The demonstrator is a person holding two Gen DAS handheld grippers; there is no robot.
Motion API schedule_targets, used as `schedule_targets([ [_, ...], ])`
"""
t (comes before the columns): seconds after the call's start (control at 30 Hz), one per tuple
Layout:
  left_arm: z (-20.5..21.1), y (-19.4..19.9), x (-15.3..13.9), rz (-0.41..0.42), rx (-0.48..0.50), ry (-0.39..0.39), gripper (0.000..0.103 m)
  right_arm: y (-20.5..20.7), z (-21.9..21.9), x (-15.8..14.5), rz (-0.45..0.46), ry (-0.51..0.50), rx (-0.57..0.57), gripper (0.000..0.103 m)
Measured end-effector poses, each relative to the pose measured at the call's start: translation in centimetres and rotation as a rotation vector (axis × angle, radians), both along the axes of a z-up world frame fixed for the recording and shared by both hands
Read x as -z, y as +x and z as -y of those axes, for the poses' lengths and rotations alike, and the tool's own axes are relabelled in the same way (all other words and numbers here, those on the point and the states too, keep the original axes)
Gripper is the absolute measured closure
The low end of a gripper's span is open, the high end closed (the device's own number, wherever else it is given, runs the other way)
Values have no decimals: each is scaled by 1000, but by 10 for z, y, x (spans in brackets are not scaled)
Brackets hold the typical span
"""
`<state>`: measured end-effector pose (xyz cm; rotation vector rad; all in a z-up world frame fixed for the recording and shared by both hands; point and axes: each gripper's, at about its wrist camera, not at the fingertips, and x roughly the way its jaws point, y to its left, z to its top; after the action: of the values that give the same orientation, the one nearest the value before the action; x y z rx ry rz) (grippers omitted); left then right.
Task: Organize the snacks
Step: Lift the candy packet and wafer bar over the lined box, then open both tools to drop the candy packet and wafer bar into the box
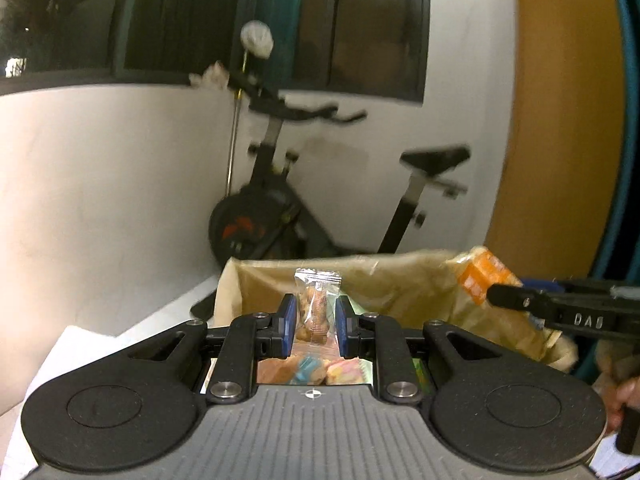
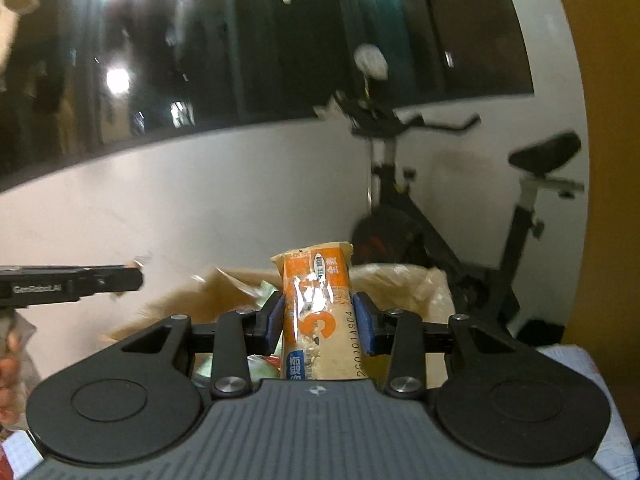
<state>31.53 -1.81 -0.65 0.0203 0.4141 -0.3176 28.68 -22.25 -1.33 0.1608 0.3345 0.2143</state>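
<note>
Holding one snack in each gripper, both lifted above a brown paper bag (image 1: 400,280) that stands open with more snacks inside. Left gripper (image 1: 316,320) is clamped on a small clear-wrapped snack (image 1: 316,304), upright between the blue pads (image 1: 289,322), its crimped top sticking up past the fingertips. Right gripper (image 2: 320,320) is clamped on a long orange-and-cream wrapped bar (image 2: 318,312), standing roughly upright, lower end running back toward the gripper body; the same bar shows at the right edge of the left view, over the bag's right rim.

Below the left gripper, more colourful wrapped snacks (image 1: 316,372) lie in the bag, partly hidden by the gripper. White paper or cloth (image 1: 80,344) shows at lower left on what may be the bench; can't tell more. An exercise bike (image 1: 288,200) stands against the white wall behind, not part of the task. Background is blurred.

Step, as I judge it: mid-transfer, both items picked and carried just above the bag. Whether they are coming out for sorting or going in can't be told from these views. Next move calls for a clear drop spot for each item, keeping the two grippers apart since they sit close side by side, and letting go only once each snack is low over its place; the tall bar could tip if released high.
</note>
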Motion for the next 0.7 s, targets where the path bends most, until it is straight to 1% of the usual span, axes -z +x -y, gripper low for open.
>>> schedule_targets([
  [0.07, 4, 7, 7, -30, -13, 32, 81, 17, 0, 7, -50, -22, 14, 63],
  [0.13, 7, 13, 13, -56, -23, 58, 81, 25, 0, 16, -86, -41, 23, 63],
  [0.23, 7, 22, 19, -66, -36, 95, 77, 31, 3, 27, -120, -55, 51, 61],
  [0.27, 6, 20, 19, -66, -32, 106, 68, 33, 2, 30, -123, -65, 63, 61],
  [0.3, 6, 19, 19, -60, -31, 116, 55, 31, 1, 30, -113, -83, 73, 55],
  [0.33, 5, 18, 18, -48, -31, 123, 51, 29, 0, 31, -99, -98, 79, 46],
  [0.37, 3, 14, 16, -37, -33, 125, 47, 27, 0, 30, -88, -102, 80, 41],
  [0.4, 2, 12, 15, -32, -35, 124, 47, 27, 2, 30, -82, -97, 76, 39],
  [0.53, -9, -3, 12, -20, -33, 83, 47, 16, 6, 27, -57, -60, 55, 39],
  [0.7, -18, -27, 12, 2, -34, 37, 47, -10, 7, 21, -11, -7, 7, 39],
])
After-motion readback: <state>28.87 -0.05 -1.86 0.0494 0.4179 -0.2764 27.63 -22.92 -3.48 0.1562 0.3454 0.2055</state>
